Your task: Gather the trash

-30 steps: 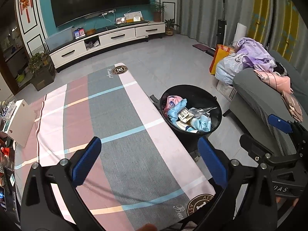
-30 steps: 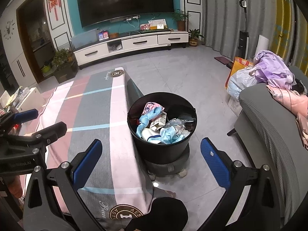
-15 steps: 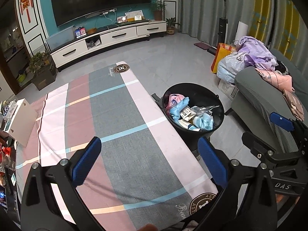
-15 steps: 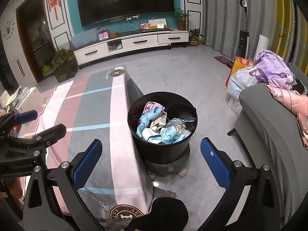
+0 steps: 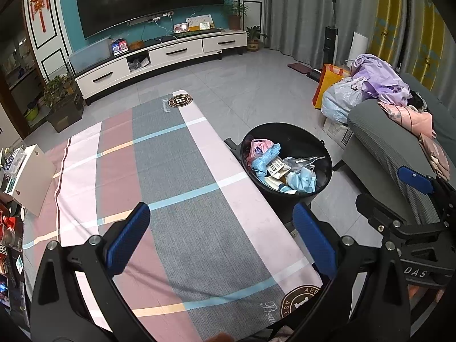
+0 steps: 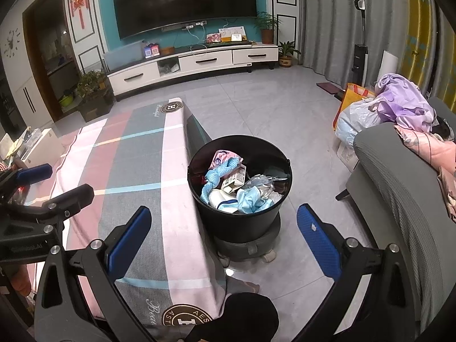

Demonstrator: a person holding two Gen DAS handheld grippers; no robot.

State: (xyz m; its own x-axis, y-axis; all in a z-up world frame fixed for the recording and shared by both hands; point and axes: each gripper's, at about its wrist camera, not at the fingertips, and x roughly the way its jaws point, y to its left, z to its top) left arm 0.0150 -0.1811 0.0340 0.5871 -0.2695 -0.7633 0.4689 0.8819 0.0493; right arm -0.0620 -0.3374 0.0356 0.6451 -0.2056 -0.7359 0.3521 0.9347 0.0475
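A black round trash bin [image 5: 319, 148] [image 6: 236, 225] stands on a wheeled base beside the table's right edge, filled with trash [image 5: 282, 169] [image 6: 236, 182]: blue cloth, pink wrapper, small cartons, clear plastic. My left gripper [image 5: 221, 238] hangs open above the striped tablecloth [image 5: 171, 171], nothing between its blue pads. My right gripper [image 6: 222, 236] is open too, held above the table's edge and the bin, empty. Each gripper shows at the side of the other's view.
A cloth-covered table [image 6: 136, 159] fills the left. A grey sofa [image 6: 399, 188] with pink and purple laundry sits right, bags [image 6: 356, 116] behind it. A white box [image 5: 31, 176] rests at the table's left. A person's dark knee [image 6: 239, 316] is at the bottom. A TV cabinet [image 6: 193, 62] lines the far wall.
Both views have shifted only slightly; the bin sits a little further right in the left wrist view. Both grippers stay open and empty.
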